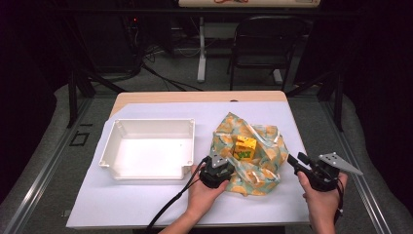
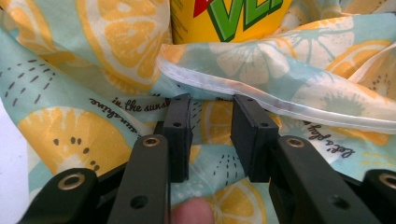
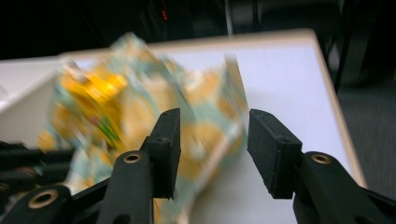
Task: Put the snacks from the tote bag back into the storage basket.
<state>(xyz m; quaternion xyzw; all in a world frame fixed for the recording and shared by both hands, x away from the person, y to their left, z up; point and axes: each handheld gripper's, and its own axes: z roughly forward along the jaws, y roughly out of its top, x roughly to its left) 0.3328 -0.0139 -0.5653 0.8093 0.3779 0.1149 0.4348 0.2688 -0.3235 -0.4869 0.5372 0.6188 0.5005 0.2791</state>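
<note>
dark room, black folding chair (image 1: 265,41)

Your count: two grippers, one cloth, one box, one tray, one bench.

You hold two grippers, the left gripper (image 1: 225,166) at the cloth's near edge and the right gripper (image 1: 293,160) off its right side, one in each of your two hands. In front of you lies one lemon-printed cloth (image 1: 263,161), and on it sits one yellow box (image 1: 245,148). To its left stands one white tray (image 1: 148,148). All of it rests on one bench (image 1: 146,202) with a single white cover. Beyond the bench you can count one dark folding chair (image 1: 265,41).
</note>
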